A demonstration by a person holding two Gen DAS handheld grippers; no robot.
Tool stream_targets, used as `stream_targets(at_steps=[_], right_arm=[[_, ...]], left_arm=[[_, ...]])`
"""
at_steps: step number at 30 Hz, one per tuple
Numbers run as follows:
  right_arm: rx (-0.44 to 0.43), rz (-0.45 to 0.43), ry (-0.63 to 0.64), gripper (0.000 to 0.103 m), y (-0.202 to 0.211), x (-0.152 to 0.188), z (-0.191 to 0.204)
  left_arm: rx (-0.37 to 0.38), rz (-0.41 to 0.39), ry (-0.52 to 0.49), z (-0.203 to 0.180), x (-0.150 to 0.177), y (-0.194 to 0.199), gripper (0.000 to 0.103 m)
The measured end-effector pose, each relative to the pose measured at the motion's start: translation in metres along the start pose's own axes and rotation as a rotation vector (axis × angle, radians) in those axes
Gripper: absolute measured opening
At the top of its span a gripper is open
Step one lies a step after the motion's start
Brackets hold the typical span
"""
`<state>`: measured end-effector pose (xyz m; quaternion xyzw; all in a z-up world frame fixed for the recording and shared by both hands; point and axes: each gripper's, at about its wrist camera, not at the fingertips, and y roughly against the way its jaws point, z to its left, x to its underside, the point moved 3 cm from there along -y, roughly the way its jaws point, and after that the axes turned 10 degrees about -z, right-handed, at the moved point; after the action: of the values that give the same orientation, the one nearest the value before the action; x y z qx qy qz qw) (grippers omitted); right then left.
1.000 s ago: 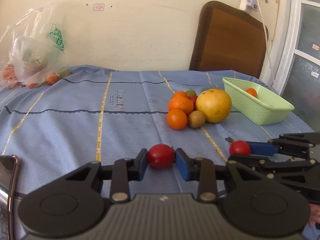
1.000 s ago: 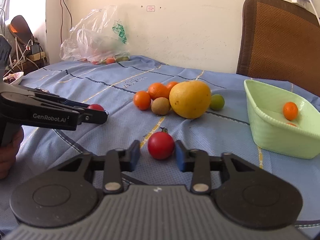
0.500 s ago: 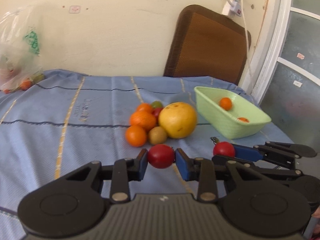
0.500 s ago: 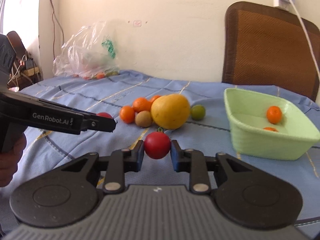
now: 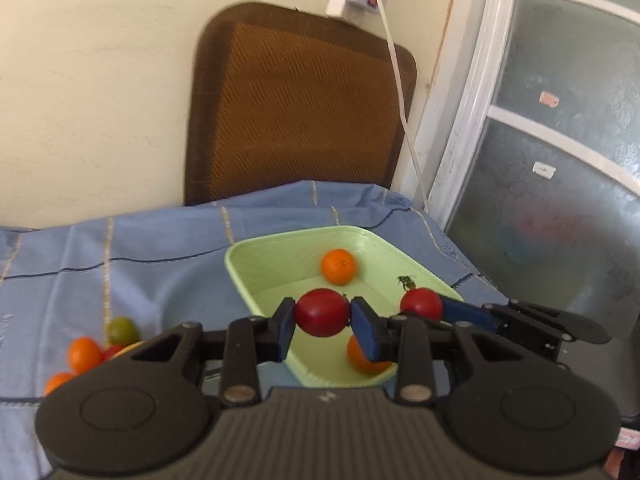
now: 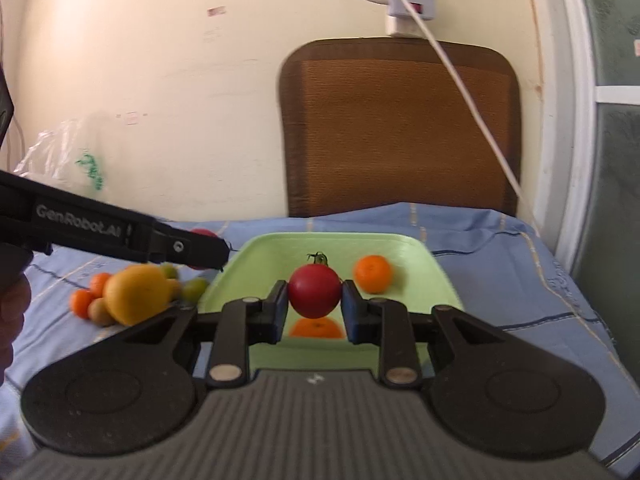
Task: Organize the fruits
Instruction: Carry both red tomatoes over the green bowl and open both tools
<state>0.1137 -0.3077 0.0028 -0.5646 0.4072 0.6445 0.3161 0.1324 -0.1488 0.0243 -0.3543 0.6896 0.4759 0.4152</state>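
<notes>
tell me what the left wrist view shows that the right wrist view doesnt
Only the left wrist view shows the frosted glass door and the right gripper from the side.

Only the right wrist view shows the big yellow fruit, the kiwi, the plastic bag and the left gripper's side.

Both show the green tray holding two oranges, the brown chair back, and a red tomato clamped in each gripper.

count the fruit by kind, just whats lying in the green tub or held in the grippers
oranges, lying in the green tub: 2
red tomatoes, one in the left gripper, one in the right gripper, both held over the tub: 2
total: 4
</notes>
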Motion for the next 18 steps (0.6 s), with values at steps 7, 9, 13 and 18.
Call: stream_targets(at_steps=[7,9,13,18], right_arm=[[0.016,0.028,-0.012,0.032,-0.01,0.01,-0.015],[0.019,0.023,-0.011,0.032,-0.008,0.01,-0.015],[0.012,0.024,-0.043,0.032,-0.008,0.009,-0.016],[0.029,0.012,-0.074,0.032,-0.009,0.009,-0.02]], left_arm=[[-0.018,0.052,-0.035,-0.006,0.018,-0.03,0.032],[-0.026,0.043,-0.049,-0.008,0.02,-0.029,0.033],[-0.011,0.033,-0.028,-0.006,0.019,-0.026,0.039],[-0.024,-0.026,0.035,0.006,0.002,-0.001,0.039]])
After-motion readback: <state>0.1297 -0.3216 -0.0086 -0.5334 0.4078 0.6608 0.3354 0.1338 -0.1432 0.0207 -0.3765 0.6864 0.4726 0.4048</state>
